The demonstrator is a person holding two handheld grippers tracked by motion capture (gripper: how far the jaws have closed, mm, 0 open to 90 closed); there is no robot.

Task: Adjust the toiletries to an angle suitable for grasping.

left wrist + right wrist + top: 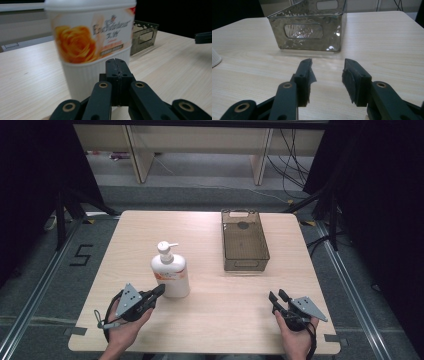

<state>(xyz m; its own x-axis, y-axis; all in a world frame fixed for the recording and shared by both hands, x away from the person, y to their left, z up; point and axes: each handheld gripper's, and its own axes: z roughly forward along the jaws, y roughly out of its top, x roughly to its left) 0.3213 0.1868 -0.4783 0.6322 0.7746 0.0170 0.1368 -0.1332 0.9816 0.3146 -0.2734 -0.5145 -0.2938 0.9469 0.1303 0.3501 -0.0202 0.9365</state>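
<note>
Apparently approach stage: left gripper (117,62) jaws pressed together, pump bottle (91,42) just ahead, ungrasped; must spread first. Right gripper (327,72) jaws spread, smoked bin (308,27) beyond.

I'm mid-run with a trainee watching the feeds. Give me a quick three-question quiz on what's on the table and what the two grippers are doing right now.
1. True or false: the left gripper has its jaws pressed together, holding nothing.
2. Multiple choice: where does the pump bottle stand?
A. inside the bin
B. upright on the table, just ahead of the left gripper
C. on its side by the right gripper
3. Short answer: what lies inside the clear smoky bin, and how do the right gripper jaws stand?

Key
1. True.
2. B.
3. Nothing lies in the bin; the jaws stand apart, pointed toward it, with bare table between.
</note>
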